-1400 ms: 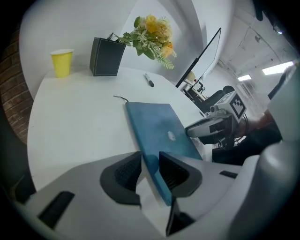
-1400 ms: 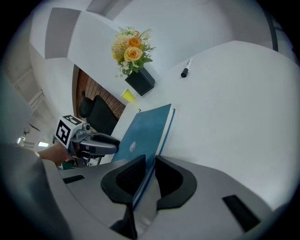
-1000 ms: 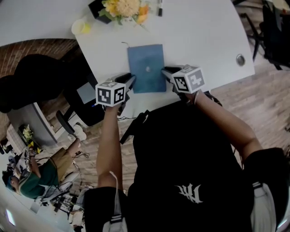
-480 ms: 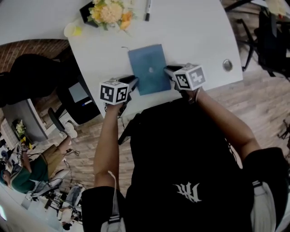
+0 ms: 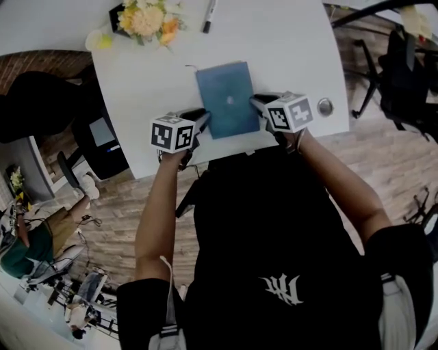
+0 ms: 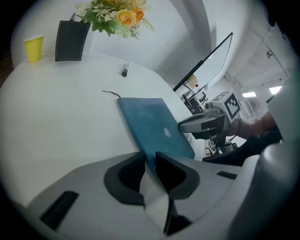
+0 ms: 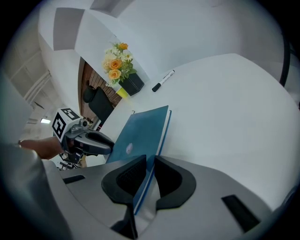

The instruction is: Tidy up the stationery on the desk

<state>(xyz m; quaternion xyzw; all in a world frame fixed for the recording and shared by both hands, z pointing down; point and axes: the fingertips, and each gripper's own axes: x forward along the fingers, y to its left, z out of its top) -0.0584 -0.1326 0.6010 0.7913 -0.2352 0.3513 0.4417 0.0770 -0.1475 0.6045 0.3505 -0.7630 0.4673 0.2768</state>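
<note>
blue notebook (image 5: 226, 99) is at the near part of the white desk (image 5: 294, 48), pinched at both side edges. left gripper (image 5: 203, 119) grips its left edge, jaws having just been closing on it; right gripper (image 5: 257, 103) clamps the right edge. black marker (image 5: 209, 16) lies well beyond, near the flowers (image 5: 145, 17).

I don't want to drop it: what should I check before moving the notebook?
1. Grip of left tongs on notebook edge: ok; they have just been closing on it.
2. Grip of right tongs on the opposite edge: ok.
3. Notebook closed: ok.
4. Notebook apart from marker and flowers: ok.
5. Notebook lifted off the desk: cannot tell.
</note>
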